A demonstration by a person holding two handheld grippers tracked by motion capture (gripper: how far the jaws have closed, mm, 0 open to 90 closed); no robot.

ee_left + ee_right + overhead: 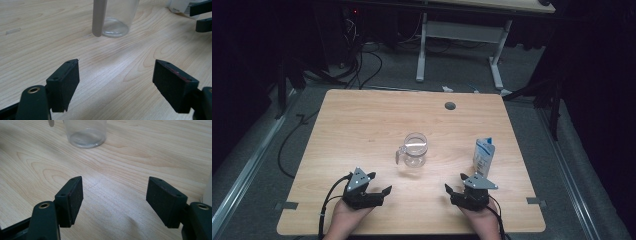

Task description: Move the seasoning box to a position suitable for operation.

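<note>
While both tongs, left (380, 184) and right (455, 183), gape empty, the carton (483, 157) just beyond the right ones may topple if they clip it.

Glass jug (414, 149) stood upright mid-table, clear, looked empty; grey handle (400, 153) faced the left side; carton (483, 157), white and blue, stood upright near the right edge, well apart from jug; both untouched.
</note>
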